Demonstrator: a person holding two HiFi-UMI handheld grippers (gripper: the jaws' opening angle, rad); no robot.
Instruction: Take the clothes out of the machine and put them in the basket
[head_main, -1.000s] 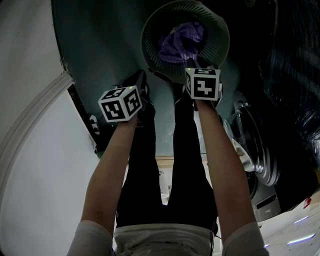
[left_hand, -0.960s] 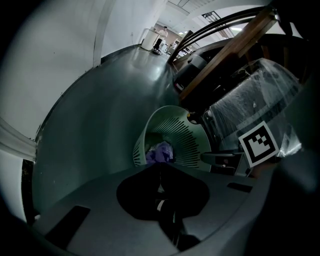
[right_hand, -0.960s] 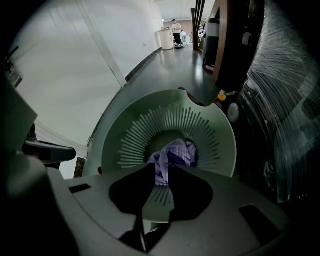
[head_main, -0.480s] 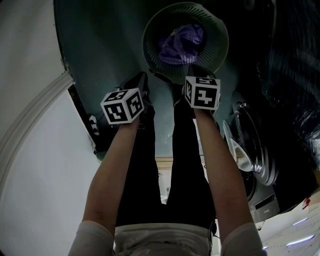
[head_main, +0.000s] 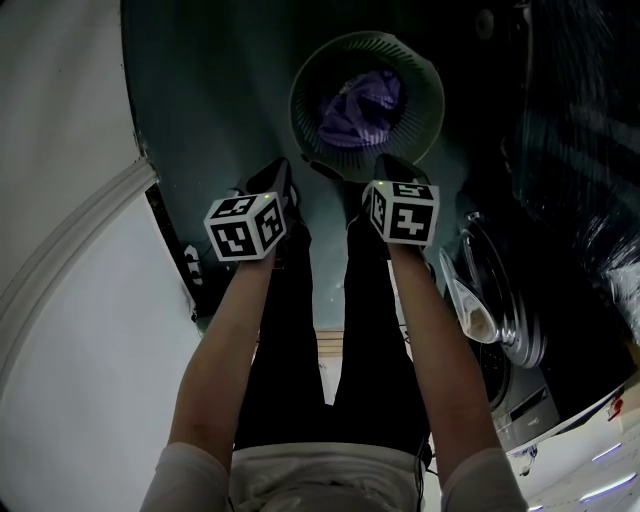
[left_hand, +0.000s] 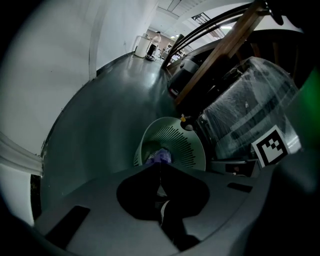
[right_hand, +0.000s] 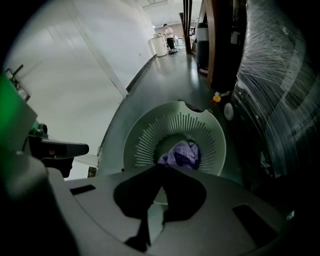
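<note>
A pale green slotted basket (head_main: 300, 100) stands on the dark floor with purple clothes (head_main: 358, 105) bunched in its bottom. Both grippers hang just short of its near rim, pointing steeply down. My left gripper (head_main: 278, 172) is shut, its dark jaws meeting with nothing between them (left_hand: 160, 167). My right gripper (head_main: 392, 165) is shut and empty too (right_hand: 160, 169). The right gripper view looks straight into the basket (right_hand: 145, 140) at the purple clothes (right_hand: 182, 154). The left gripper view has the basket (left_hand: 187, 145) beyond its jaws.
The washing machine's round door (head_main: 490, 300) stands open at the right, beside the person's right arm. A plastic-wrapped bulk (head_main: 580, 150) fills the far right. A white wall (head_main: 60, 200) curves along the left. The person's legs are below the grippers.
Both grippers have lifted and drawn back from the basket toward the person. The purple clothes stay in the basket.
</note>
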